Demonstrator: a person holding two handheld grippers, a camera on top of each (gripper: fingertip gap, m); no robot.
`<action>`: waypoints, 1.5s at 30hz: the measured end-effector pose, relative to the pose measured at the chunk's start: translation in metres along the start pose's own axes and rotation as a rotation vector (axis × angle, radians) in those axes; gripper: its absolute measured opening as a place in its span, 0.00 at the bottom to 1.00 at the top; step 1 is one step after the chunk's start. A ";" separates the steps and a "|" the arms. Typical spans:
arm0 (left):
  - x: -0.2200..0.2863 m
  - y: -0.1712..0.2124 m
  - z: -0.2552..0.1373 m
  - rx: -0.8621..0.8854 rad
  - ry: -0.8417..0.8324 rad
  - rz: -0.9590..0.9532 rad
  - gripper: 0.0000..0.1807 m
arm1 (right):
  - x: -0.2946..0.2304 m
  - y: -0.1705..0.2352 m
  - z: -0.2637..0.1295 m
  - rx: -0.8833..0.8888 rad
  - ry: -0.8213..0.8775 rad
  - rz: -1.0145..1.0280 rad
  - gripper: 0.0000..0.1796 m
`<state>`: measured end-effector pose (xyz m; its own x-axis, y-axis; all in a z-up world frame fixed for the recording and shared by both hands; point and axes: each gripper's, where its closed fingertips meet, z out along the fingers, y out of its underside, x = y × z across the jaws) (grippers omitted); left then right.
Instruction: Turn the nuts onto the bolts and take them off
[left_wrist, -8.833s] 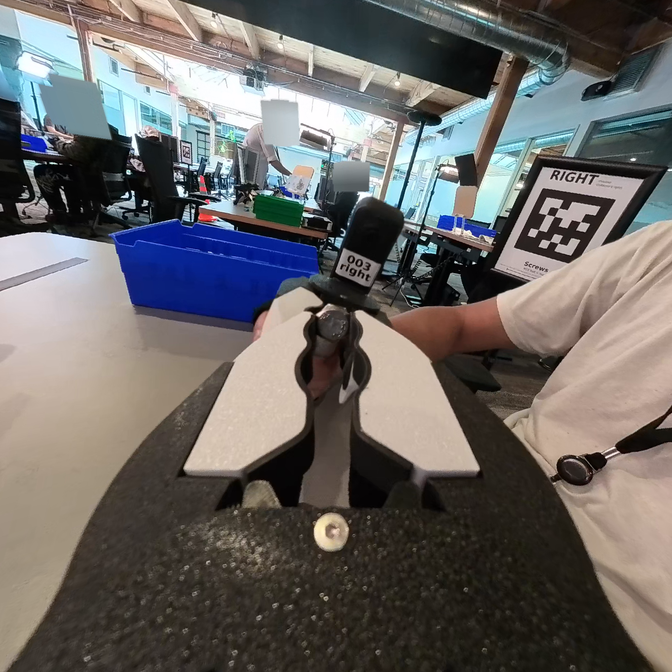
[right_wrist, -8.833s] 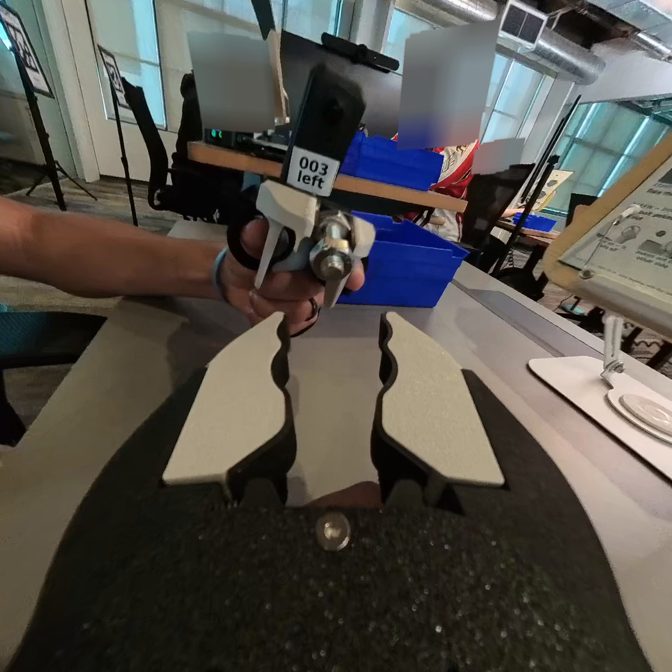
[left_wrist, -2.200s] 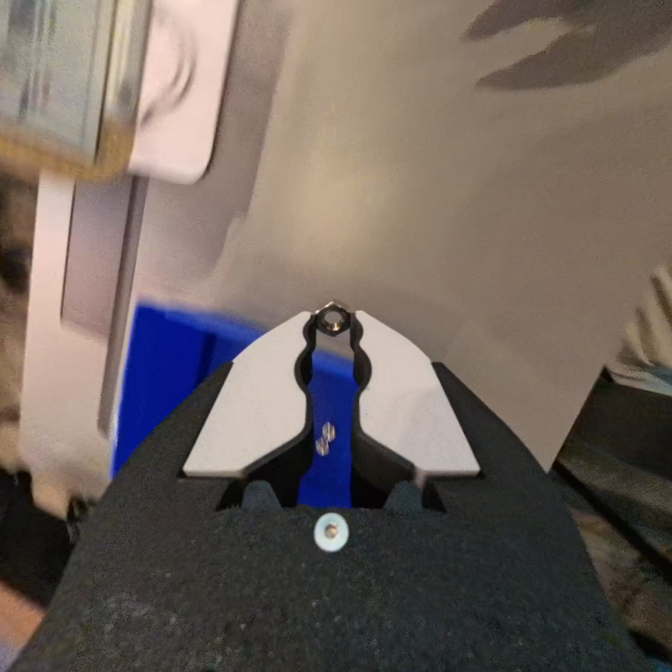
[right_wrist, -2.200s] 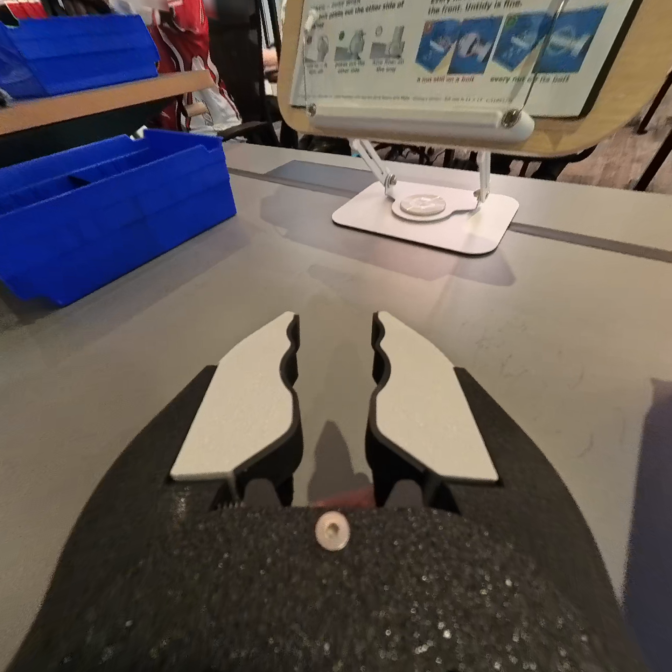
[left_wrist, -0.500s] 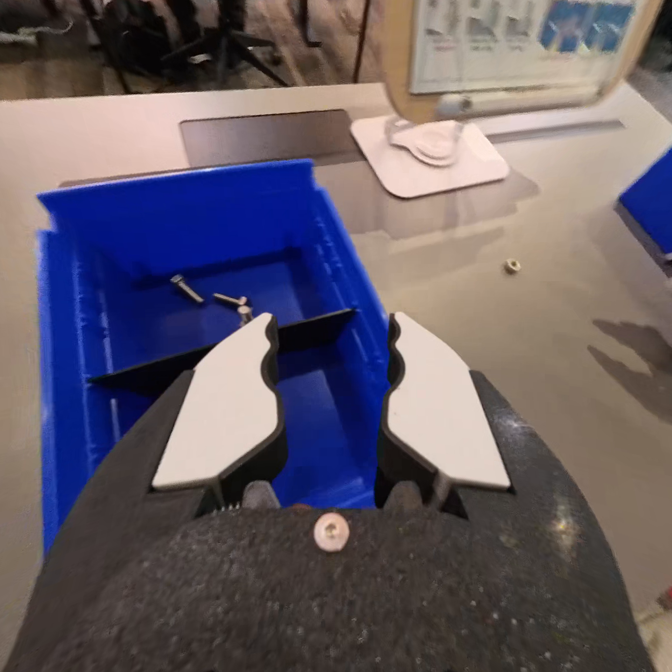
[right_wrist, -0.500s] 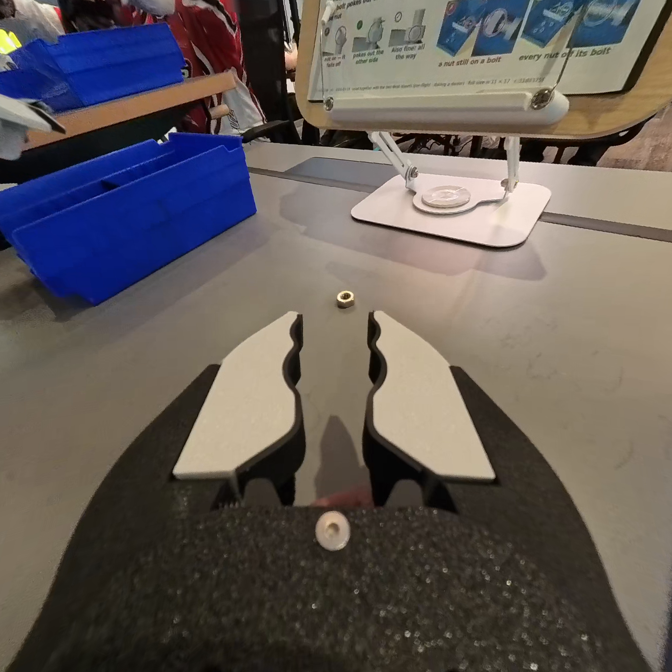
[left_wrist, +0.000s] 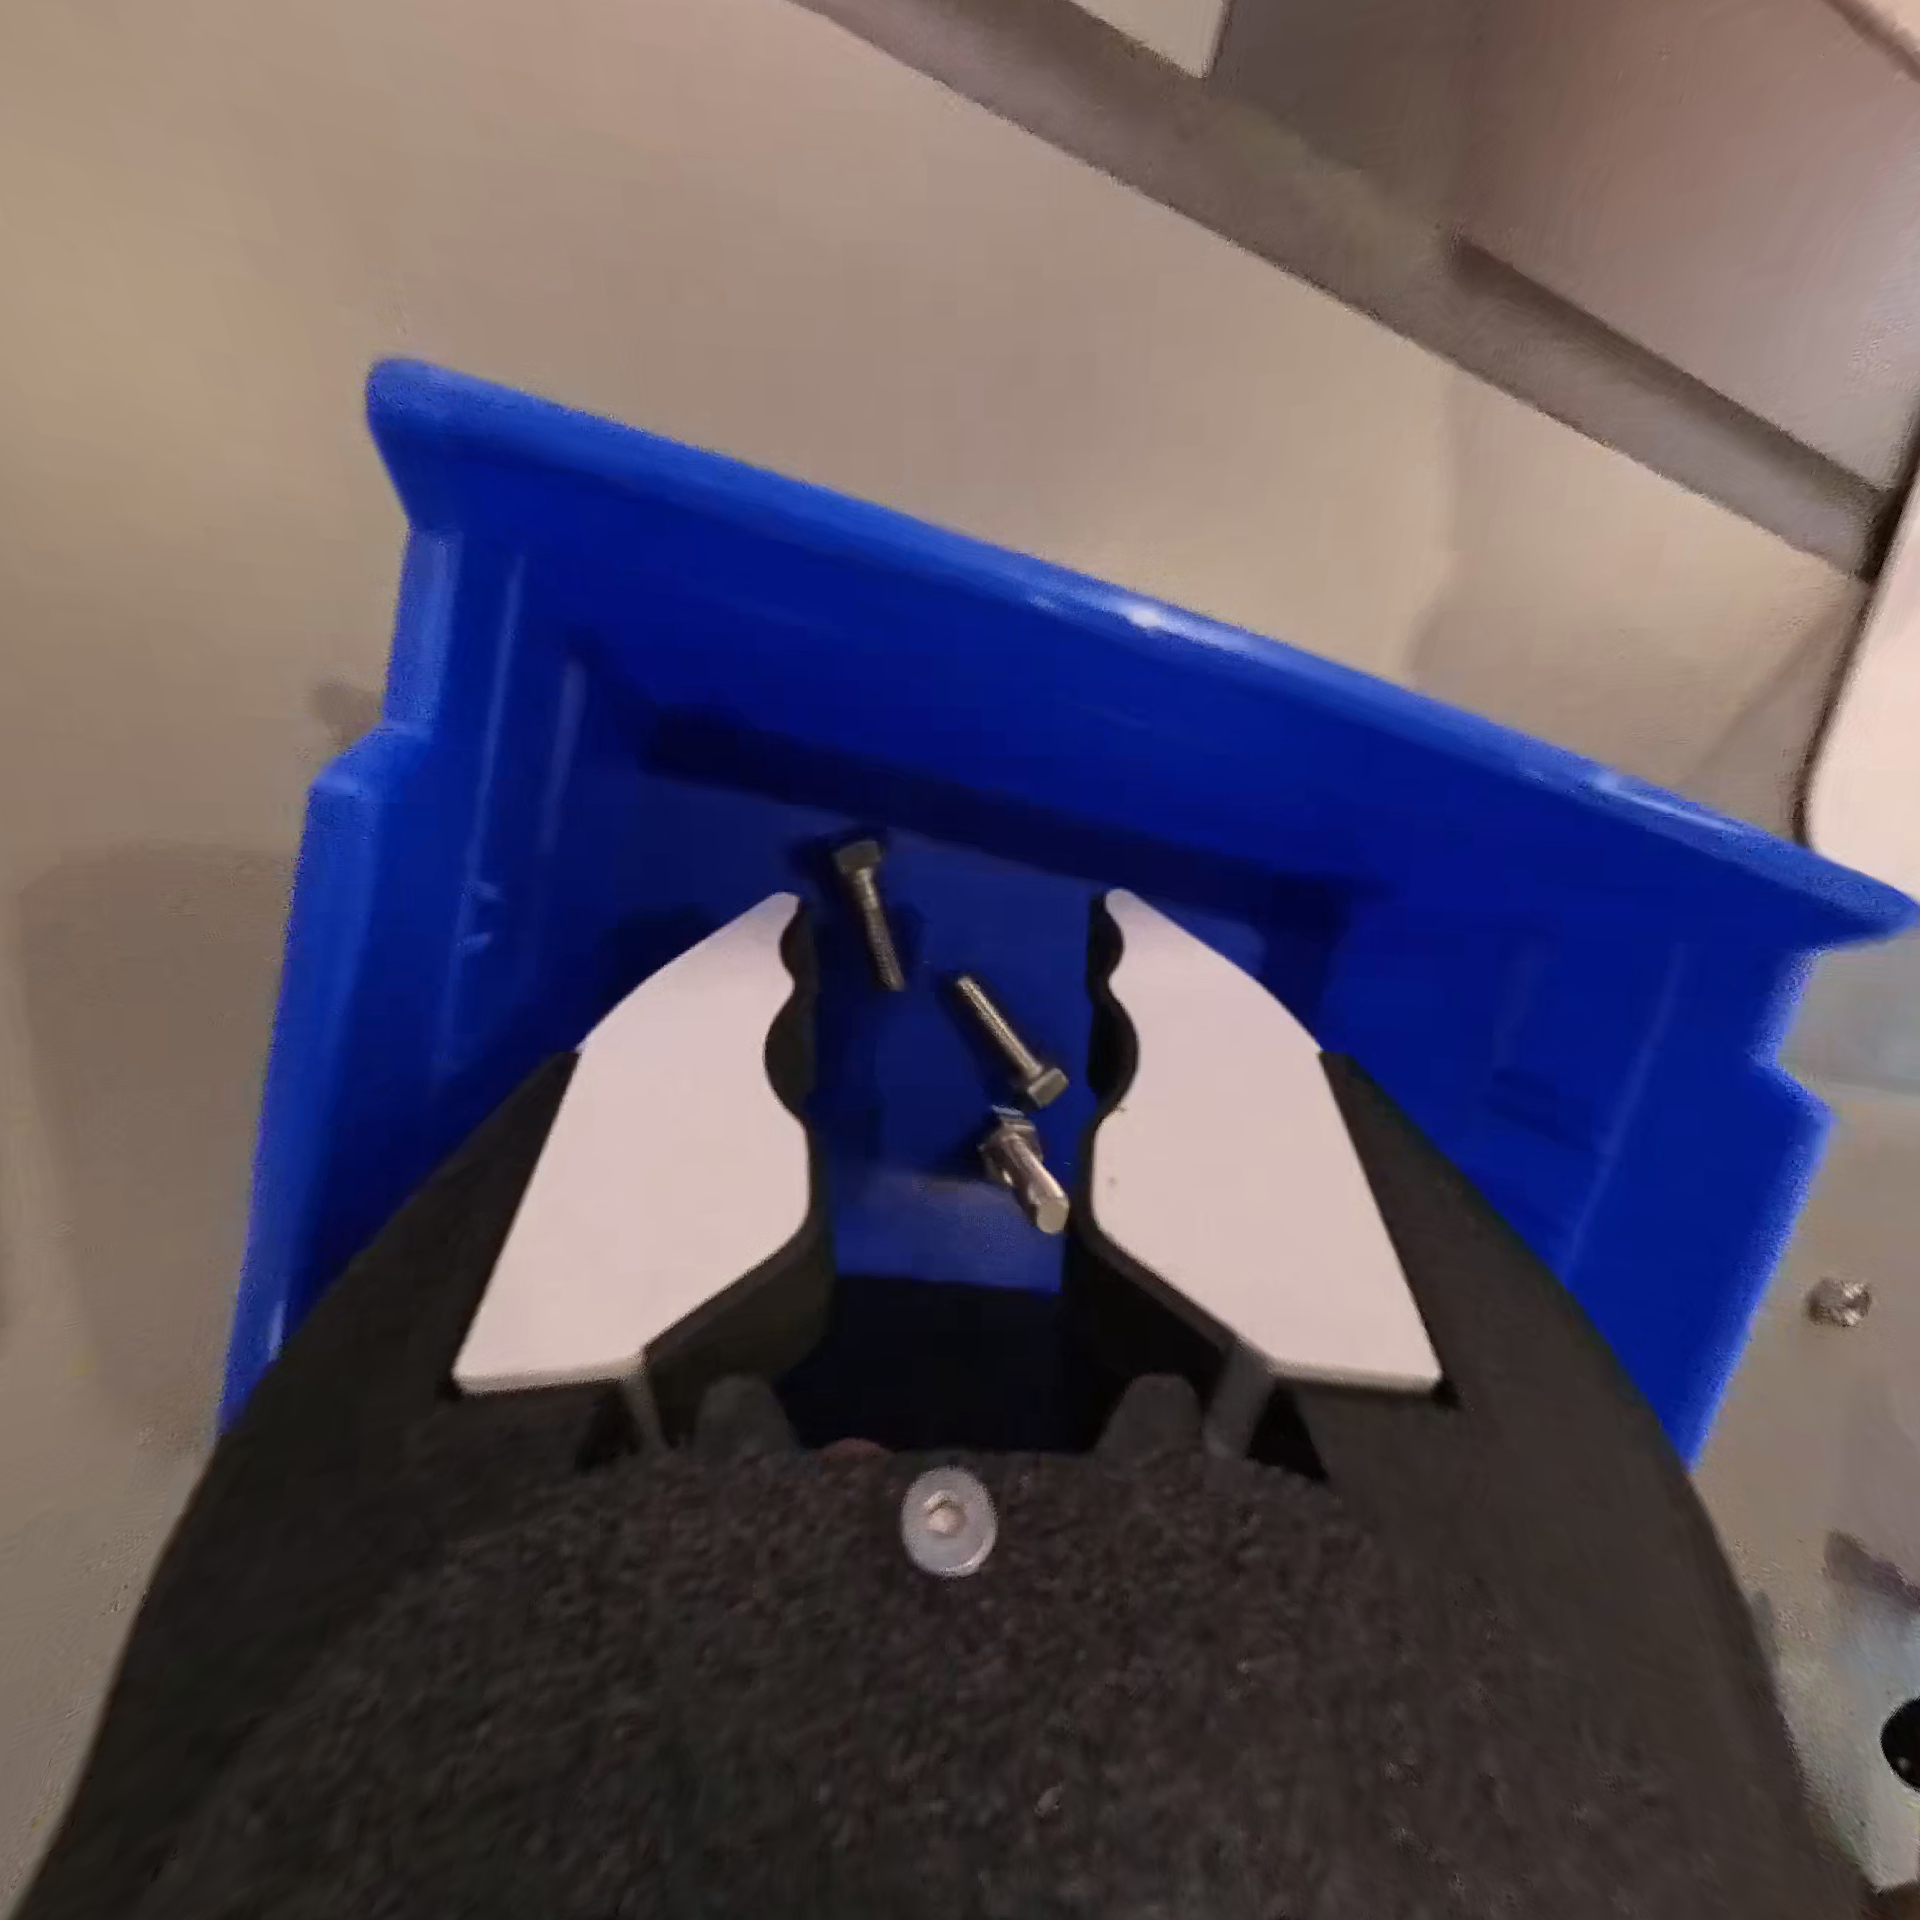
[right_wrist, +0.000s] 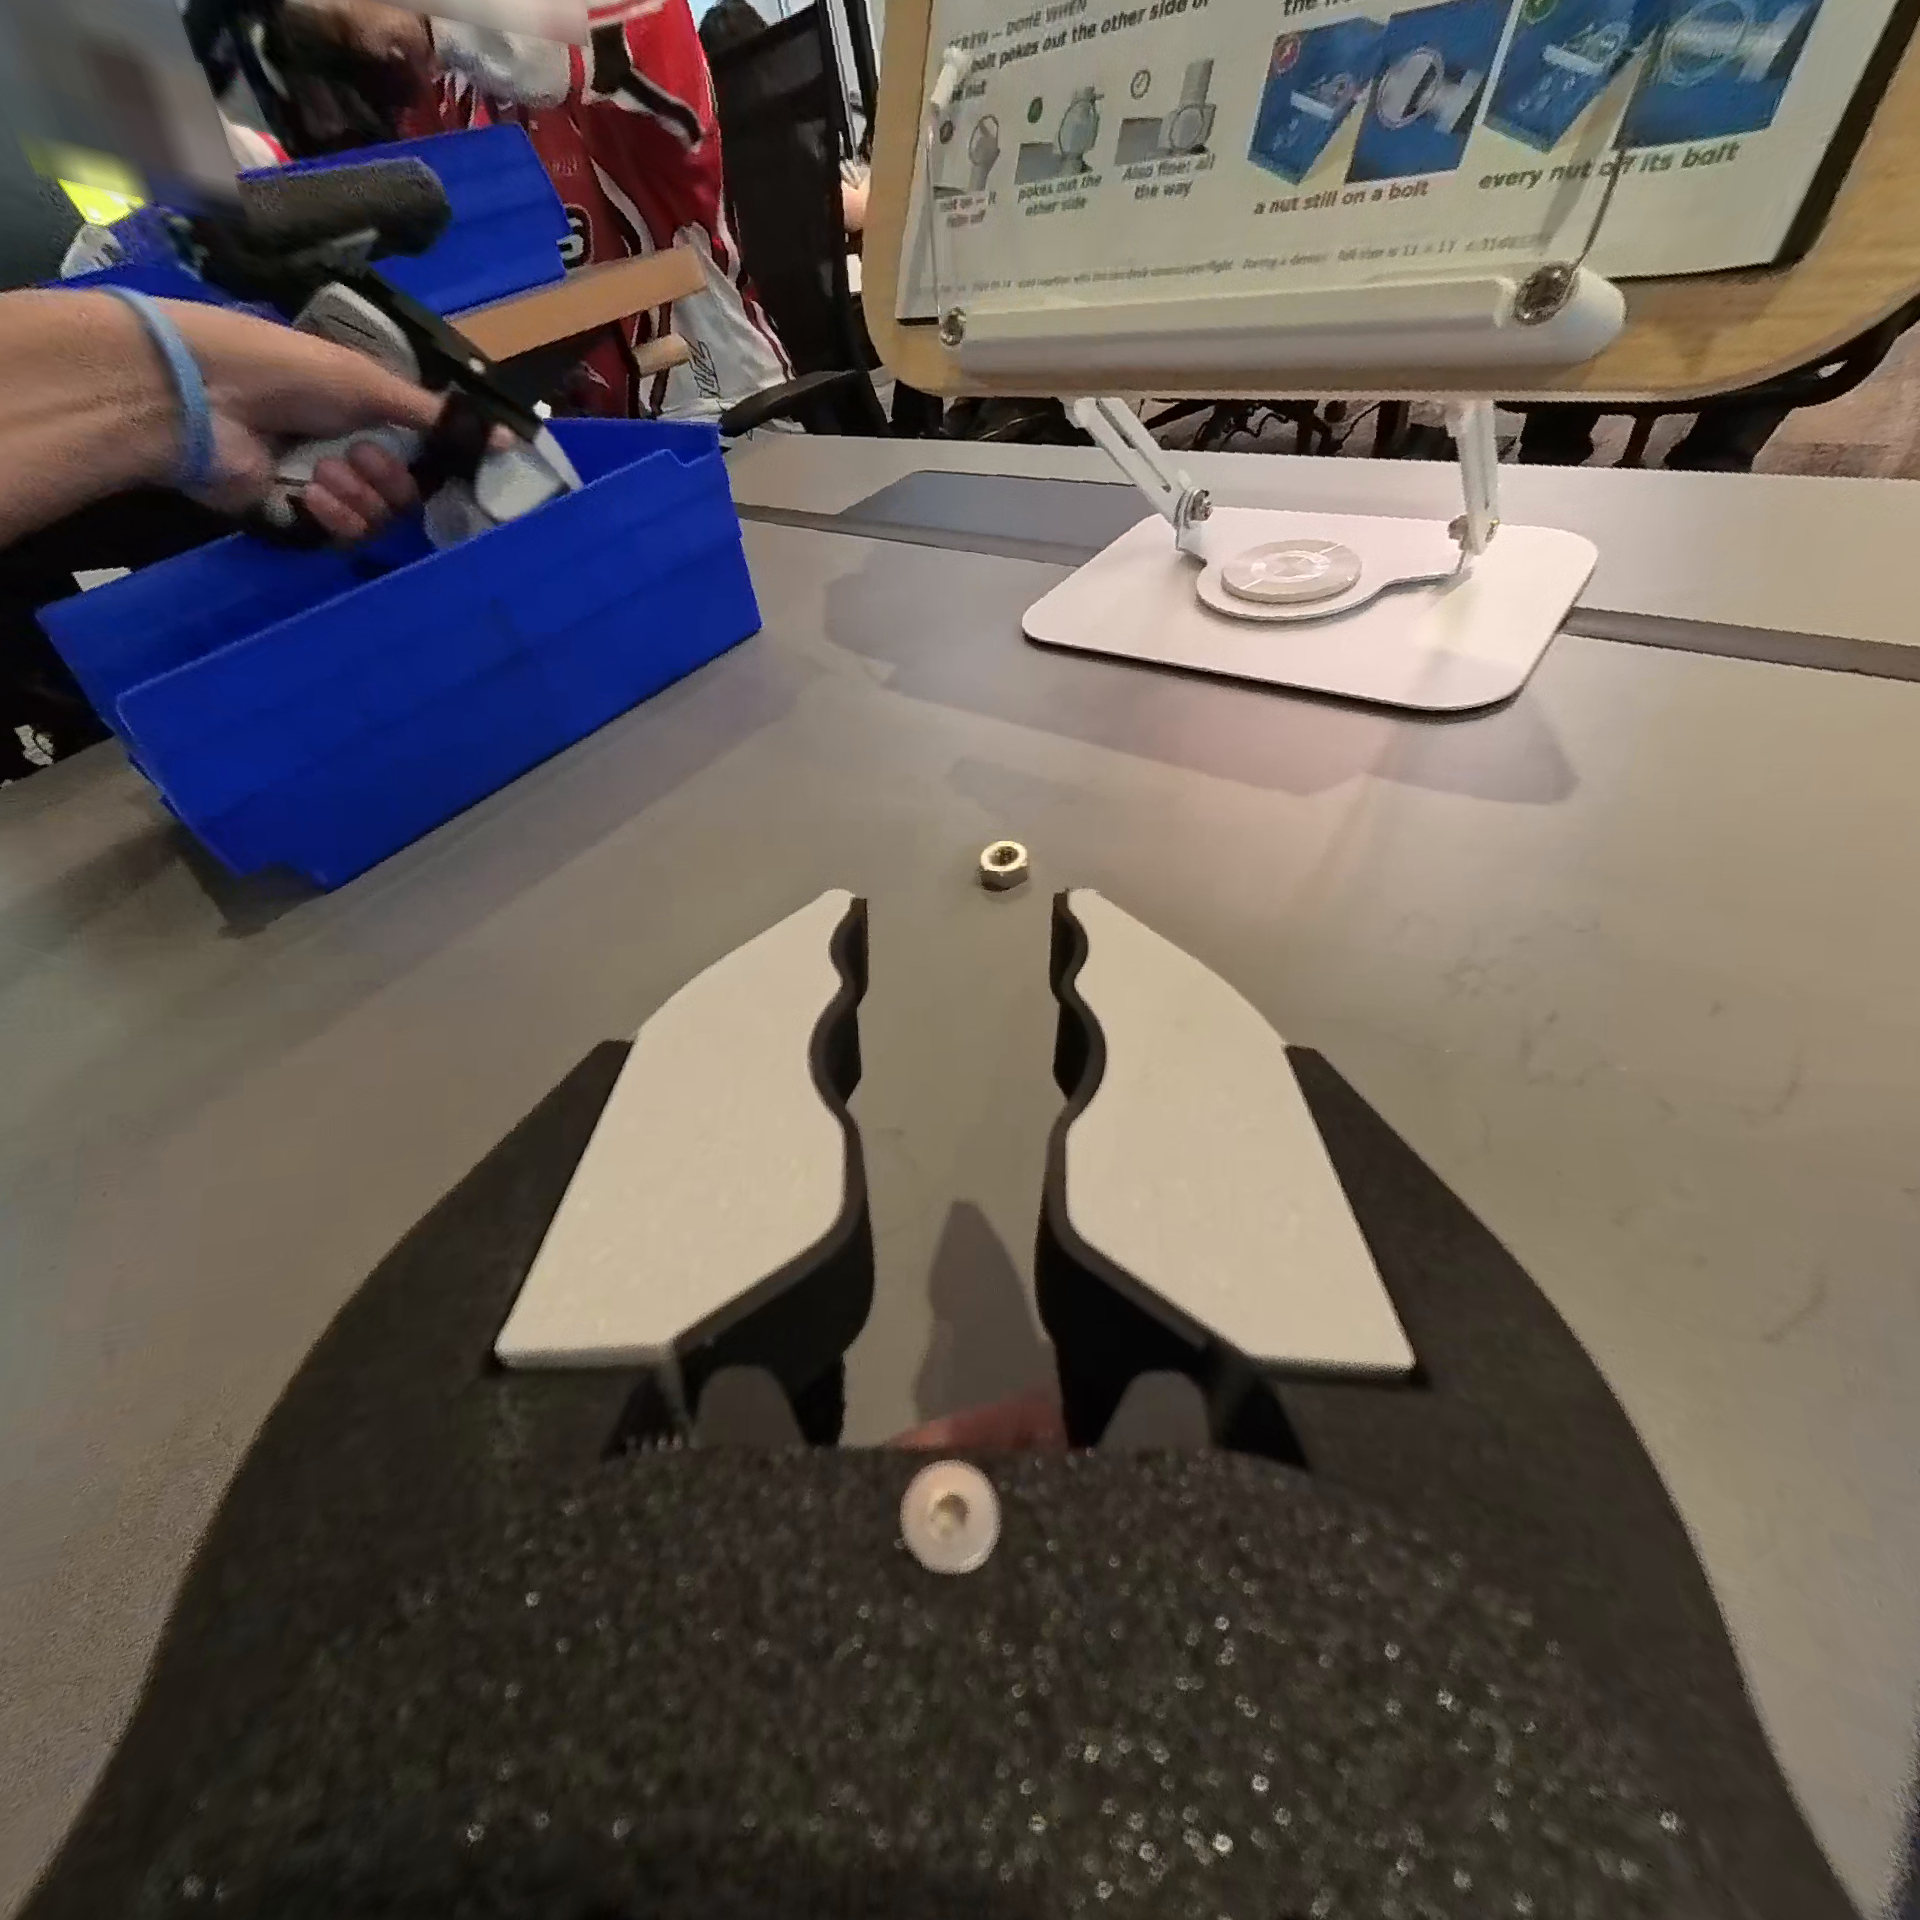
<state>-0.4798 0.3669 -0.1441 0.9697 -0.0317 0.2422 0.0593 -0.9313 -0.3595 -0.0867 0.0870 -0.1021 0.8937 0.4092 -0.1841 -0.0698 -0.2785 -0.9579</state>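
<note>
Left wrist view: the left gripper (left_wrist: 945, 914) hung above the blue bin (left_wrist: 1039, 727) with its fingers spread wide and nothing between them; three bolts (left_wrist: 1008, 1034) lay loose on the bin floor, framed in the gap; the far bolt (left_wrist: 871, 914) lay just inside the left fingertip, head away from the camera, long axis running nearly along the fingers; the middle one lay slanted, head toward the right finger; the near bolt (left_wrist: 1027, 1184) sat almost against the right finger's inner edge; a pick, by the look of it, would turn on dropping straight down and closing across a shank; the grey table (left_wrist: 727, 260) showed around the bin, with a small nut (left_wrist: 1837, 1301) on it to the right.

Right wrist view: the right gripper (right_wrist: 956, 904) lay low over the table (right_wrist: 1558, 987), fingers parted and empty; the nut (right_wrist: 1004, 864) rested flat, hole up, just beyond the fingertips and in line with the gap, so this gripper was plainly the nearer to it; off to the left a hand (right_wrist: 312, 447) held the left gripper (right_wrist: 509, 468) tipped down into the bin (right_wrist: 416, 675); behind stood an instruction board (right_wrist: 1351, 156) on a white stand (right_wrist: 1320, 613), with more blue bins and seated people beyond.
</note>
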 end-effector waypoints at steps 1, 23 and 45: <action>-0.004 0.000 0.005 -0.022 -0.030 -0.012 0.28 | -0.001 0.000 0.000 -0.002 -0.003 -0.005 0.19; -0.016 0.024 0.032 -0.235 -0.176 0.026 0.06 | -0.010 0.000 0.001 -0.005 -0.035 -0.011 0.18; 0.307 0.195 -0.186 0.657 1.306 0.944 0.05 | -0.018 -0.008 -0.002 0.049 -0.092 -0.047 0.16</action>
<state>-0.2150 0.1081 0.0281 -0.0695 -0.9878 0.1390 0.0329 -0.1416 -0.9894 -0.1012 0.0798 -0.0907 0.8522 0.4995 -0.1556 -0.0519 -0.2153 -0.9752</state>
